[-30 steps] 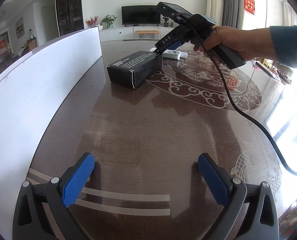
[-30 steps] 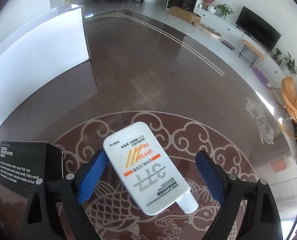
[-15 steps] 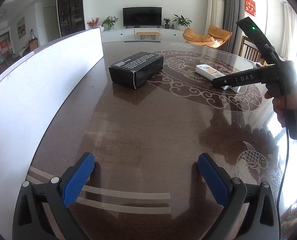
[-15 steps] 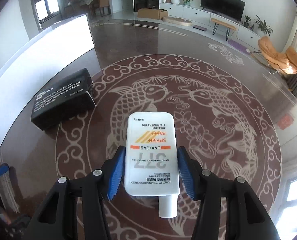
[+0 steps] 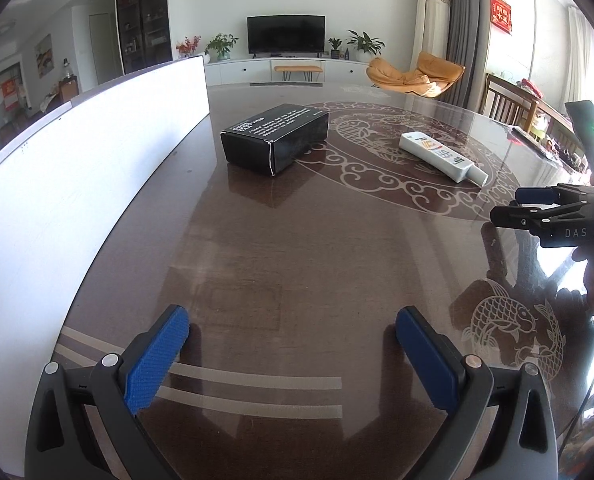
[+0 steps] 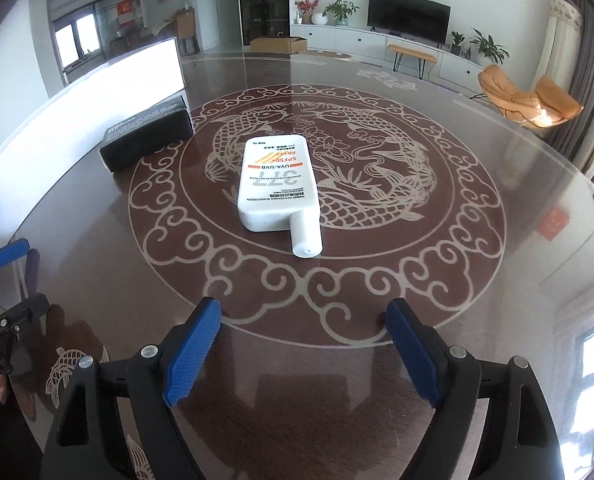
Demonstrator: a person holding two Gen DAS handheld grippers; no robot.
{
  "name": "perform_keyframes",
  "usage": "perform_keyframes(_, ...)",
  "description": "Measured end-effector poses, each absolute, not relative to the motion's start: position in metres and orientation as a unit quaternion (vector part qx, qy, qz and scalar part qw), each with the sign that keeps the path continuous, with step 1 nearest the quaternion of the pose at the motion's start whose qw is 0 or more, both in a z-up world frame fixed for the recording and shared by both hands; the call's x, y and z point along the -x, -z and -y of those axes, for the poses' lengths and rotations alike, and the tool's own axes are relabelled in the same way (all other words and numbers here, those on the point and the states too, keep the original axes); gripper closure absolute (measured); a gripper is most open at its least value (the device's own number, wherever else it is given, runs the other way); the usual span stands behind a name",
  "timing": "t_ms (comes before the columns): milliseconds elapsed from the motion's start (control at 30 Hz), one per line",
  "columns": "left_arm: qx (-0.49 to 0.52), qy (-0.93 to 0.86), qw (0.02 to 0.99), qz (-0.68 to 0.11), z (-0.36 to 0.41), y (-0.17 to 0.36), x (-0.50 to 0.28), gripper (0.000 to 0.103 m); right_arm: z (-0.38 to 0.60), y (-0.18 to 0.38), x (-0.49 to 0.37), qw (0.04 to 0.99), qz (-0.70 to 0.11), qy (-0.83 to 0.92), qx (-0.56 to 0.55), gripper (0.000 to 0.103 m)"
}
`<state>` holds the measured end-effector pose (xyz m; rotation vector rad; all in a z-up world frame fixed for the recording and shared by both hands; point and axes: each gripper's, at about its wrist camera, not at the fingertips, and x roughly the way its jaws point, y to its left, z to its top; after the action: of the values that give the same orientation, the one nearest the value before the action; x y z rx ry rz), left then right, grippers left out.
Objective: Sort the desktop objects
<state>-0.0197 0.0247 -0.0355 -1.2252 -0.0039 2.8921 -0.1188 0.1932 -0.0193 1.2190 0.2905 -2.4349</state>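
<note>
The right claw hung over the tabletop with its blue pads spread wide and nothing between them. Straight ahead of it, well clear of the fingertips, the white sunscreen bottle lay flat on the fish medallion, its cap end pointing back toward the claw. Only this view gave the label side on: "SPF50", "UVA/UVB" and "377", all upside down from here. Ahead and to the left of the claw sat the black box, close beside the end of the white board, though whether the two touched could not be made out.

The left claw was likewise spread and empty, low over bare tabletop. From it, the black box stood well ahead and slightly left, its flaps shut and white print on its top face. The sunscreen bottle lay ahead to the right, apart from the box, seen edge-on so the print was hardly readable. This view alone showed the white board running the whole length of the claw's left side, and the right claw side-on at the far right, marked "DAS". The right wrist view in turn caught the left claw at its left edge.
</note>
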Motion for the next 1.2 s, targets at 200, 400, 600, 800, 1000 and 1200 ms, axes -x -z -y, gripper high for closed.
perform_keyframes(200,0.389,-0.921,0.000,0.001,-0.024,0.037,0.020,0.000,-0.191,0.023,0.123,0.199,-0.106,0.868,-0.442,0.004)
perform_keyframes(400,0.390,-0.921,0.001,0.001,-0.024,0.037,0.020,0.000,-0.191,0.025,0.124,0.195,-0.104,0.868,-0.445,0.001)
perform_keyframes(600,0.435,-0.900,0.029,-0.008,-0.020,0.030,0.030,0.000,-0.192,0.026,0.124,0.194,-0.104,0.868,-0.445,0.000)
perform_keyframes(800,0.449,-0.891,0.075,-0.009,-0.008,0.007,0.081,0.000,-0.192,0.026,0.124,0.194,-0.104,0.868,-0.445,0.000)
perform_keyframes(1000,0.446,-0.888,0.094,-0.058,-0.011,-0.021,0.161,0.000,-0.192,0.026,0.124,0.194,-0.104,0.868,-0.445,0.000)
perform_keyframes(1200,0.477,-0.867,0.087,-0.111,-0.024,-0.005,0.218,0.000,-0.192,0.026,0.124,0.194,-0.104,0.868,-0.445,0.000)
